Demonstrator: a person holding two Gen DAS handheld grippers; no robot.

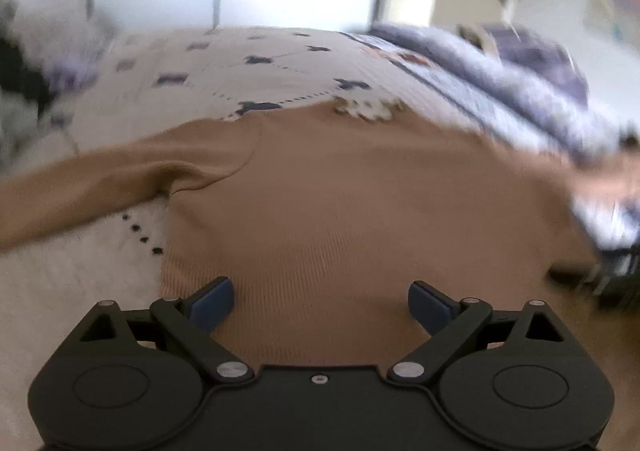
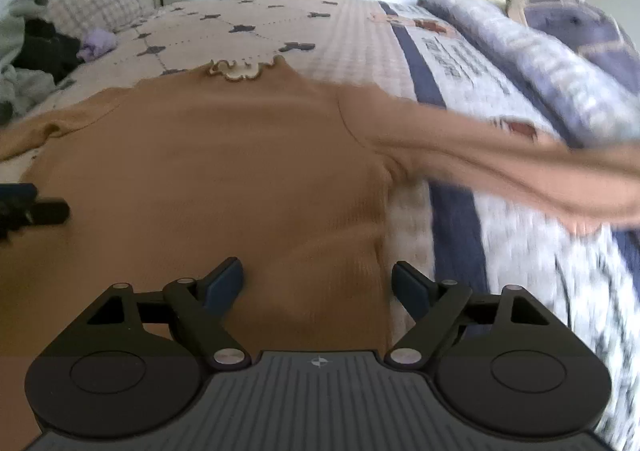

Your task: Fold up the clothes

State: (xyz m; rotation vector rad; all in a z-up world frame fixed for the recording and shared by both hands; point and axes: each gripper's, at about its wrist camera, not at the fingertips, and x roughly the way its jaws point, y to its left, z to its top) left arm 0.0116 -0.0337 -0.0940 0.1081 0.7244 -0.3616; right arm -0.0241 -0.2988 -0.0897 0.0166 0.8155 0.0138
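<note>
1. The bed [image 2: 360, 35] fills both views, under a quilted cover with dark motifs; a purple blanket [image 2: 520, 51] is rolled along its right side, and pillows and loose clothes are heaped at the far left.
2. The sweater [image 2: 208, 155], tan and ribbed, lies flat on the cover, collar [image 2: 240, 71] away from me and hem nearest me, both sleeves spread out to the sides.
3. The right sleeve [image 2: 500, 167] runs out over the blue-striped part of the cover; its cuff is blurred, so I cannot tell how it lies.
4. My left tongs [image 1: 320, 305] hang over the hem near the left side seam, spread wide, holding nothing.
5. My right tongs [image 2: 318, 285] straddle the right side seam at the hem, also wide open and empty.
6. Risks, as I judge them: pinching the cover along with the hem would drag the bedding; catching only the top layer would let the back sag and crease; uneven grips would skew the fold.
</note>
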